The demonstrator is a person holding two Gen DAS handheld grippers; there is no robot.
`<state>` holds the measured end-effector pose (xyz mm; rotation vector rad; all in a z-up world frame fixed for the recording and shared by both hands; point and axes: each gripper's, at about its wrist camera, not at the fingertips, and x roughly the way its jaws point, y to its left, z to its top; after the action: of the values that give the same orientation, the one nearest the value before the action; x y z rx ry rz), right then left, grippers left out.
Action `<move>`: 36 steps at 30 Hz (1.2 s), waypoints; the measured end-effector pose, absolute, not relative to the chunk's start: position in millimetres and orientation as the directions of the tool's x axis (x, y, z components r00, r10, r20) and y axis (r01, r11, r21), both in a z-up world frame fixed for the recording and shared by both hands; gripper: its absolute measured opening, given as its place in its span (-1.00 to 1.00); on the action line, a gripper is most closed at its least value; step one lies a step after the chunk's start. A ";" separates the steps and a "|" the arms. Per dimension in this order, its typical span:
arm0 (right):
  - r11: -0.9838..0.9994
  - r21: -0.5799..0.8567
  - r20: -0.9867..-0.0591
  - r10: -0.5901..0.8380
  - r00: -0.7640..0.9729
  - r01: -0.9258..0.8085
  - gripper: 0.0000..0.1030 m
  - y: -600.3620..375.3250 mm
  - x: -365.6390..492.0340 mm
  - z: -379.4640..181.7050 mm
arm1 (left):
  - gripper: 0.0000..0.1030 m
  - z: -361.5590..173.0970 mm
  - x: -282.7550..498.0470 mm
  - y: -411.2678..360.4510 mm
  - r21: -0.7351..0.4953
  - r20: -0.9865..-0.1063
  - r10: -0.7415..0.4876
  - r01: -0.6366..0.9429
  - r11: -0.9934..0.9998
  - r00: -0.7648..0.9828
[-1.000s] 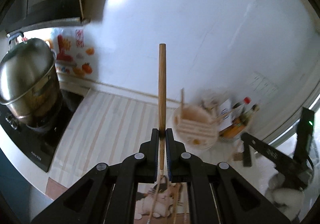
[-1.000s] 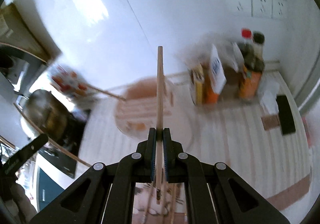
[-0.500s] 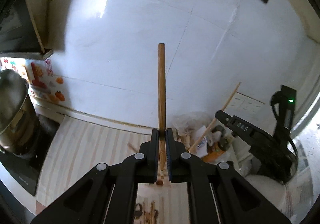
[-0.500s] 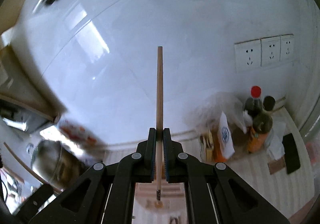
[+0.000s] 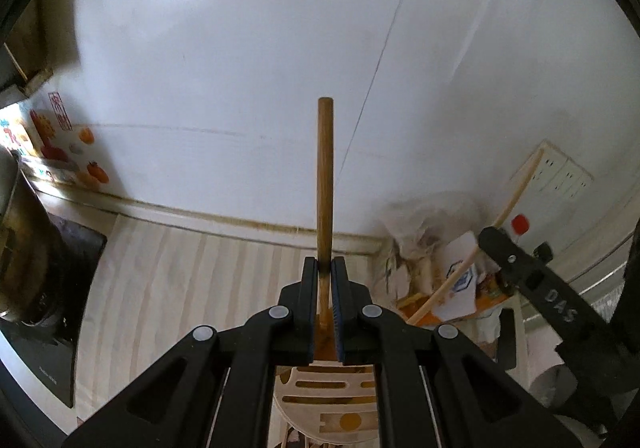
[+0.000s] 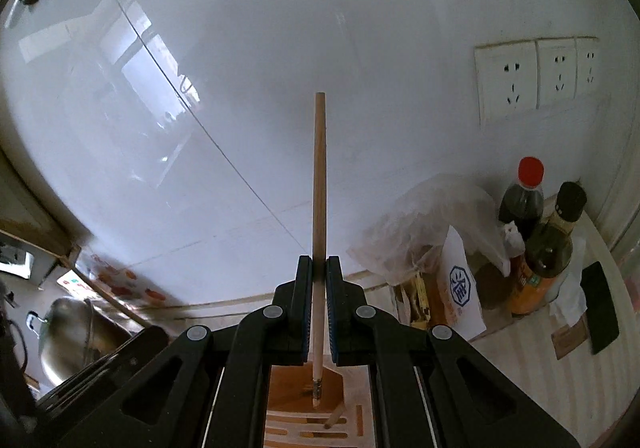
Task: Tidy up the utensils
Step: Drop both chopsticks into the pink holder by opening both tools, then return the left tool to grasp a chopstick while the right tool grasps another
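Left gripper (image 5: 324, 276): both black fingers (image 5: 309, 288) are pressed together on a thin stick that stands upright between them, and the gripper points forward and slightly upward toward the wall. Right gripper (image 6: 319, 272): its fingers (image 6: 304, 284) are likewise closed tight on an upright stick, in the same forward, slightly raised pose. In the left wrist view the right gripper appears at the right edge, held just beside and level with the left one.

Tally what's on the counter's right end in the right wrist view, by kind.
Bottles: 2, red-capped bottle and black-capped bottle
Plastic bag: 1
White packet with blue logo: 1
Black phone-like slab: 1
Total: 5
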<state>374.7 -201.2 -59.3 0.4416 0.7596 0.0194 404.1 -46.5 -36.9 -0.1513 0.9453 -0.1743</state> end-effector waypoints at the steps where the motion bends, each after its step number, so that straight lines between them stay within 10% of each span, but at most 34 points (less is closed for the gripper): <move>1: 0.910 0.392 -0.667 0.177 0.724 0.139 -0.87 -201.2 374.4 -63.0 | -0.92 -41.2 403.8 -45.7 -0.207 -0.798 -0.217 0.083 0.975 0.562; 13: 0.904 0.425 -0.726 0.301 0.618 0.058 -0.83 -197.4 371.1 -83.1 | -0.75 -18.3 378.9 -37.2 -0.234 -0.790 -0.255 0.111 0.966 0.557; 17: 0.906 0.420 -0.722 0.298 0.624 0.053 -0.50 -200.9 359.6 -75.7 | 0.35 -5.8 367.3 -27.1 -0.201 -0.782 -0.216 0.091 0.975 0.584; 22: 0.910 0.411 -0.708 0.281 0.648 0.054 -0.32 -206.1 340.6 -61.9 | 0.39 3.6 351.0 -11.0 -0.174 -0.759 -0.179 0.070 0.982 0.625; 26: 0.914 0.400 -0.690 0.257 0.677 0.061 0.01 -208.8 322.1 -50.1 | 0.97 6.3 332.4 -0.4 -0.163 -0.728 -0.166 0.066 0.984 0.666; 36: 0.917 0.379 -0.656 0.169 0.735 0.127 0.71 -224.6 257.4 -53.3 | 1.00 -39.0 285.3 19.0 -0.071 -0.764 -0.070 0.024 0.997 0.641</move>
<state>257.4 -224.6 -53.3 0.4199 0.7502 0.0243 285.3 19.0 -39.1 -0.0557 0.8732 -0.0538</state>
